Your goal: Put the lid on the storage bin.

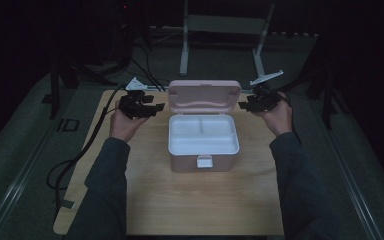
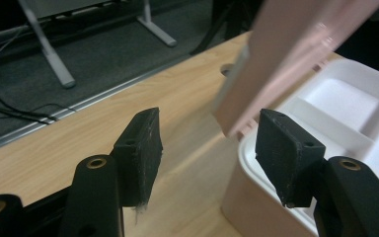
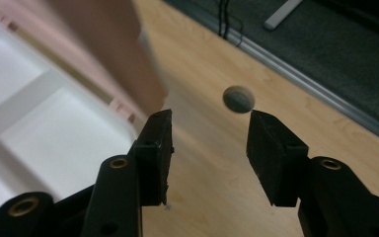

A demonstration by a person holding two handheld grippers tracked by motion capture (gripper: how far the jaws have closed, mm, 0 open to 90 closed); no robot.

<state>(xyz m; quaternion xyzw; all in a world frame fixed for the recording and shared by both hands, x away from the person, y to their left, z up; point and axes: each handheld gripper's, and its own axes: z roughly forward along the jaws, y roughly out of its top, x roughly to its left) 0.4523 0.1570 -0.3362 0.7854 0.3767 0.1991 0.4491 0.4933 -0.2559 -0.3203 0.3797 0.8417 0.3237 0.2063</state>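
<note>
A pink box (image 1: pixel 203 162) stands in the middle of the wooden table (image 1: pixel 150 195), its lid (image 1: pixel 204 97) raised upright at the back. Inside is a white divided tray (image 1: pixel 203 134) with nothing in it. My left gripper (image 1: pixel 159 106) hovers at the lid's left edge with its jaws apart. In the left gripper view my left gripper (image 2: pixel 209 123) grips nothing; the blurred lid (image 2: pixel 296 54) and the tray (image 2: pixel 355 108) lie just beyond the pads. My right gripper (image 1: pixel 241 106) hovers at the lid's right edge, open. In the right gripper view my right gripper (image 3: pixel 209 121) is empty, the lid (image 3: pixel 113 44) to its left.
A cable hole (image 3: pixel 238 98) sits in the tabletop near the back right corner, another hole (image 2: pixel 225 69) at the back left. Metal stand legs (image 1: pixel 184 50) rise on the dark floor behind the table. A black cable (image 1: pixel 80 155) trails off the table's left side.
</note>
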